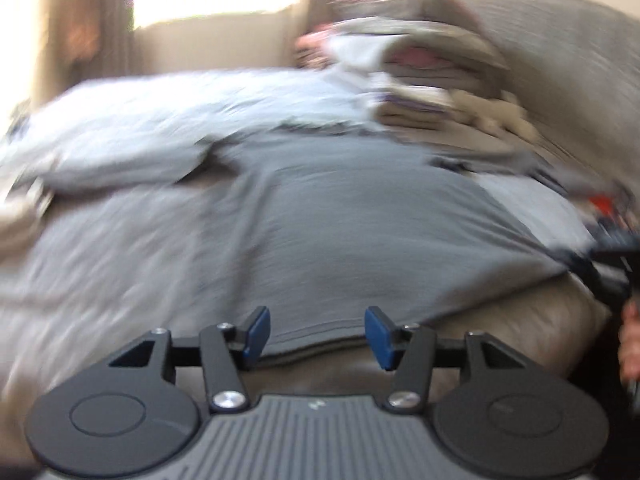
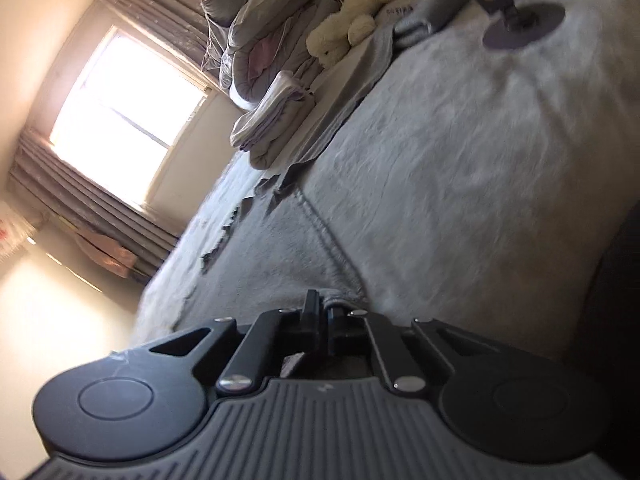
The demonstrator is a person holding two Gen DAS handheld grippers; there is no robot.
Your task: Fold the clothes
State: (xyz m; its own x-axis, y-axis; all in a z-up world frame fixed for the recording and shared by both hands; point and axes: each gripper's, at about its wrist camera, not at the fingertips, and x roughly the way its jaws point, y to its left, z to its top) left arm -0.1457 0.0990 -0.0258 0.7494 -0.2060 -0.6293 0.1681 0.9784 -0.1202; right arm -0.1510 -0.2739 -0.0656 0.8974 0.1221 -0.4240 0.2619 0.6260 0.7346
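1. Lying flat on the bed [image 1: 80, 264], the grey shirt [image 1: 340, 232] has its hem just ahead of the left gripper [image 1: 318, 334]; the blue pads [image 1: 256, 332] stand apart, released, and the hem edge shows in the gap without either pad pressing it.
2. The right gripper [image 2: 323, 314] is clenched, its jaws together on a small bunched fold of the shirt [image 2: 304, 240] at the fingertips.
3. In the left view the right gripper [image 1: 616, 248] shows at the shirt's far right edge, with a hand [image 1: 630, 344] below it.
4. The shirt is plain mid-grey, spread wide and mostly smooth, with a stitched seam running away from the right jaws and a sleeve toward the folded pile [image 2: 272, 128].
5. The left view is motion-blurred, so finer creases cannot be told.
6. A plush toy [image 2: 356, 12] lies beyond the pile.
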